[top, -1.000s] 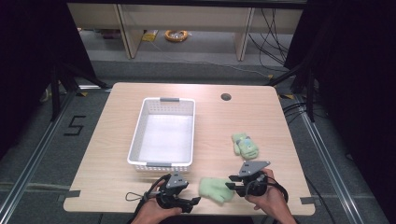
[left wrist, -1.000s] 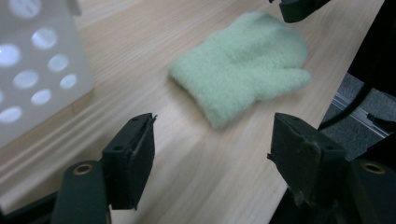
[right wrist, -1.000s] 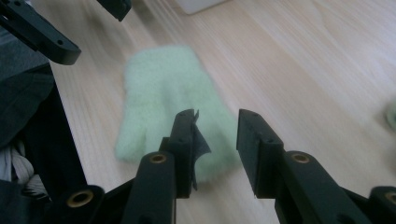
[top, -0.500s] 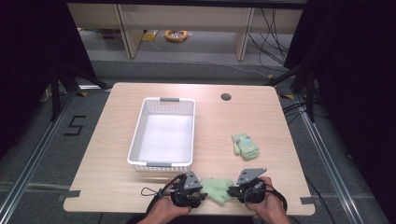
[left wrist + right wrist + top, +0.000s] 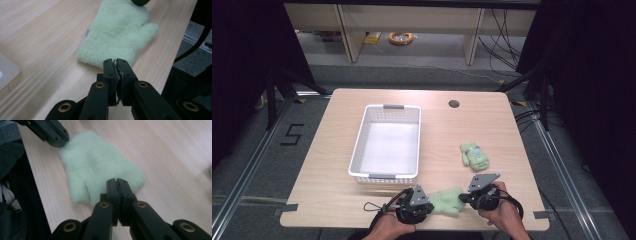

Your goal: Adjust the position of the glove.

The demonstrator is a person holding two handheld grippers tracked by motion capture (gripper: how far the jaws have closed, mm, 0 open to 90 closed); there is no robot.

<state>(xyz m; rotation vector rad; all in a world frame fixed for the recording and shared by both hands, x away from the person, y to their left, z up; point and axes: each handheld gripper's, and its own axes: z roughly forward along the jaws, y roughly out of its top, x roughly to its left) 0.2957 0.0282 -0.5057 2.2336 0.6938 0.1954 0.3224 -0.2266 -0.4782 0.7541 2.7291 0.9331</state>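
Note:
A pale green fuzzy mitten (image 5: 446, 201) lies flat near the table's front edge. My left gripper (image 5: 430, 206) is at its left end and my right gripper (image 5: 462, 198) at its right end. In the left gripper view the jaws (image 5: 116, 61) have just been closing and now pinch the edge of the mitten (image 5: 120, 27). In the right gripper view the jaws (image 5: 117, 181) have also just closed on the edge of the mitten (image 5: 100, 167), beside its thumb. The left gripper's dark tips (image 5: 53, 135) touch the far end.
A white plastic basket (image 5: 357, 150) with nothing in it stands left of centre. A second green mitten (image 5: 474, 155) with a darker pattern lies to the right, behind my right hand. A round cable hole (image 5: 454, 104) sits near the table's back edge.
My left gripper has shifted right to the mitten's edge and shut there. The right gripper has dropped slightly and shut on the other end. The mitten has barely moved.

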